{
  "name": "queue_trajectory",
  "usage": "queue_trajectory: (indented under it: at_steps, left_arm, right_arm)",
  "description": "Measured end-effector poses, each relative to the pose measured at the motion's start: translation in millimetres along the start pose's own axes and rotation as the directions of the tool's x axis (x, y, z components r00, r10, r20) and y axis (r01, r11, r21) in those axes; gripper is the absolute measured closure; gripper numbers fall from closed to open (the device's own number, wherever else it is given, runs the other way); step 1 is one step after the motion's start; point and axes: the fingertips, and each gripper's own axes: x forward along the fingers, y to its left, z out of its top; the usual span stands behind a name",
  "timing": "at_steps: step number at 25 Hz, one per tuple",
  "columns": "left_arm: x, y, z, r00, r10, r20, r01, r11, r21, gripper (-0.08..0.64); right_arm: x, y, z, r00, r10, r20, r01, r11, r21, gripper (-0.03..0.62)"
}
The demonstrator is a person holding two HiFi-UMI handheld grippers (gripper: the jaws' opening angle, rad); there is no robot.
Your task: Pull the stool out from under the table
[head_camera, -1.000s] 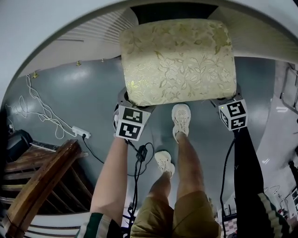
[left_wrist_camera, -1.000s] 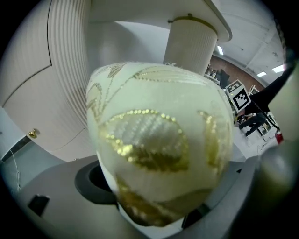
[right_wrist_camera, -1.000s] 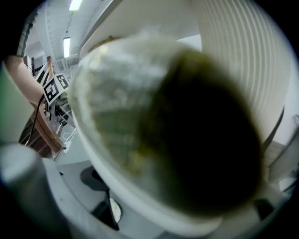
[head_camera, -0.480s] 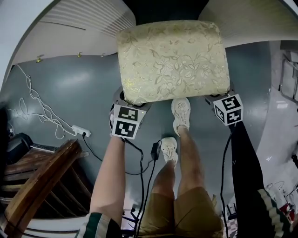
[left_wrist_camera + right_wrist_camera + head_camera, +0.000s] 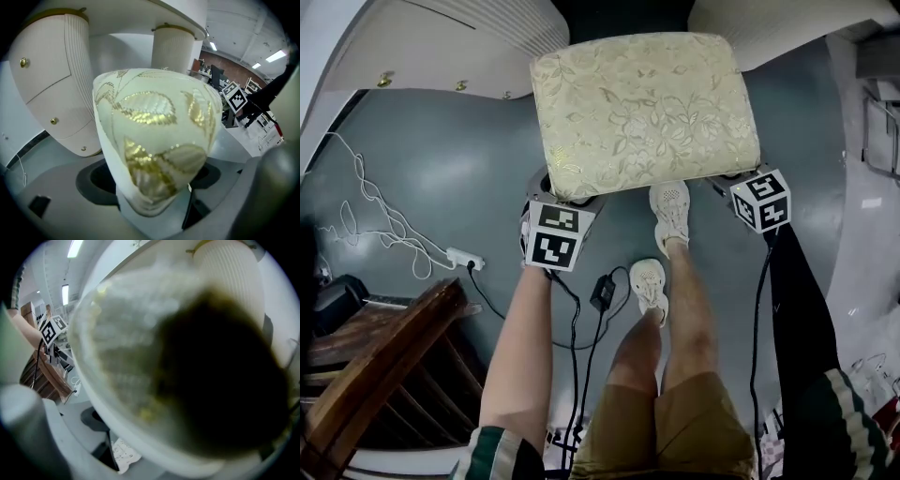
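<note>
Grey floor (image 5: 441, 178), with a white table (image 5: 412, 47) on fluted pedestals along the top of the head view.

Left gripper (image 5: 561, 208): jaws clamped on the near left corner of the stool (image 5: 642, 112). Gold-leaf fabric fills its own view.

Right gripper (image 5: 739, 187): jaws set wide and closed on the near right corner. The fabric sits too close there and is blurred.

Stool position: far edge at the dark gap between the pedestals, most of the cushion clear of the table.

The person stands just behind, one shoe (image 5: 670, 211) at the cushion's near edge. Power strip (image 5: 461, 258) and cable lie on the floor to the left, and wooden furniture (image 5: 375, 366) stands nearer.
</note>
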Motion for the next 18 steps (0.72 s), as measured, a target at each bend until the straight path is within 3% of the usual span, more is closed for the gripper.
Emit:
queue_trajectory:
  at_steps: [8, 18]
  left_arm:
    - [-1.0, -3.4, -1.1, 1.0, -0.01, -0.024, 0.01, 1.0, -0.015, 0.129]
    - [-12.2, -6.1, -0.6, 0.994, -0.077, -0.083, 0.073, 0.996, -0.045, 0.137]
  right_arm:
    - [-0.4, -3.7, 1.0, 1.0, 0.01, -0.023, -0.01, 1.0, -0.008, 0.14]
    - [-11.0, 3.5, 0.4, 0.994, 0.029, -0.106, -0.025, 0.999, 0.04, 0.138]
